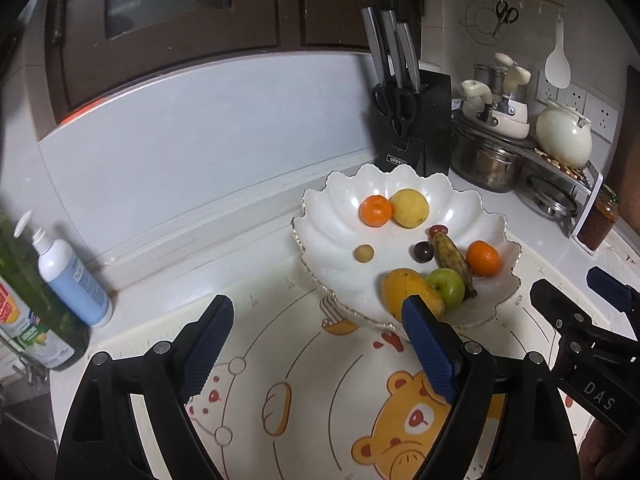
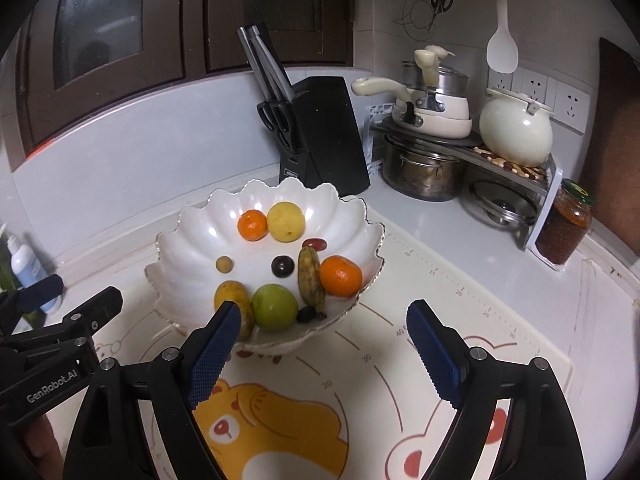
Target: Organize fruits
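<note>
Left gripper (image 1: pixel 316 340): jaws apart, nothing between them, over the bear-print mat (image 1: pixel 304 400). Right gripper (image 2: pixel 320 352): same, jaws apart and empty. Scalloped white bowl (image 2: pixel 192 232) sits at the mat's far edge and holds mango (image 2: pixel 228 294), green apple (image 2: pixel 276 308), banana (image 2: pixel 310 276), two oranges, lemon (image 2: pixel 286 221). Knife block (image 2: pixel 324 132) behind bowl, near the counter's back edge.

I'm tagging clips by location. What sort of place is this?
Most likely a home kitchen counter: a knife block, stacked pots on a rack, and a fruit bowl on a baking mat.
</note>
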`<state>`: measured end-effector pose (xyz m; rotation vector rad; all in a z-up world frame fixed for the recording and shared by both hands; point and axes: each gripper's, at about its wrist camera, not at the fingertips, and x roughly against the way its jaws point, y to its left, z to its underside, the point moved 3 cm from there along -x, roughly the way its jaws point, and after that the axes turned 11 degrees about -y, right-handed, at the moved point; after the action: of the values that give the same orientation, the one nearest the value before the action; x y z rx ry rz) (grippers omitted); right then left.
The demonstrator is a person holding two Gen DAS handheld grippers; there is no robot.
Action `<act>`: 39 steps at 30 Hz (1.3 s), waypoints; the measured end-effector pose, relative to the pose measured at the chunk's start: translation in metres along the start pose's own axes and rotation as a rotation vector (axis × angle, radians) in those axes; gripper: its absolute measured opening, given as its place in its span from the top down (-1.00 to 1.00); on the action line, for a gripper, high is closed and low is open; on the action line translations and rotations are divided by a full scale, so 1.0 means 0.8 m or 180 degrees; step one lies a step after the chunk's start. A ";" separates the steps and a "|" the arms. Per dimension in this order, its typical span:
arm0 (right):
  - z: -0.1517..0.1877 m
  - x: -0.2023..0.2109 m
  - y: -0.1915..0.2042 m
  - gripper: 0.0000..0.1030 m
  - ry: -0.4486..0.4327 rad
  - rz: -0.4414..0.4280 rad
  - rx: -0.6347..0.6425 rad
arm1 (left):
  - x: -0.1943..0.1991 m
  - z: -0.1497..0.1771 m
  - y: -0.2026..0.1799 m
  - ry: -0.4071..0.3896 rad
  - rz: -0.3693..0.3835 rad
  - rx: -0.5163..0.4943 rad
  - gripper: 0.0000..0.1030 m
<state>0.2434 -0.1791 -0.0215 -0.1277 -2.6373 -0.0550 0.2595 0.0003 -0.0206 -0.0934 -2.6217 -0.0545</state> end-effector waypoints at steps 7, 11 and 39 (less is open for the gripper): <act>0.012 0.036 0.001 -0.66 -0.0065 -0.0011 -0.0040 | 0.036 0.015 0.003 -0.0048 -0.0059 0.0024 -0.68; 0.023 0.055 0.002 -0.66 -0.0092 -0.0014 -0.0047 | 0.060 0.030 0.005 -0.0069 -0.0115 0.0030 -0.68; 0.108 0.153 -0.003 -0.79 -0.0141 0.0045 -0.0069 | 0.157 0.111 -0.002 -0.0053 -0.0085 0.0048 -0.86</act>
<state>0.0950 -0.1665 -0.0387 -0.1564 -2.6802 -0.0770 0.1066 0.0110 -0.0356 -0.0539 -2.6397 -0.0433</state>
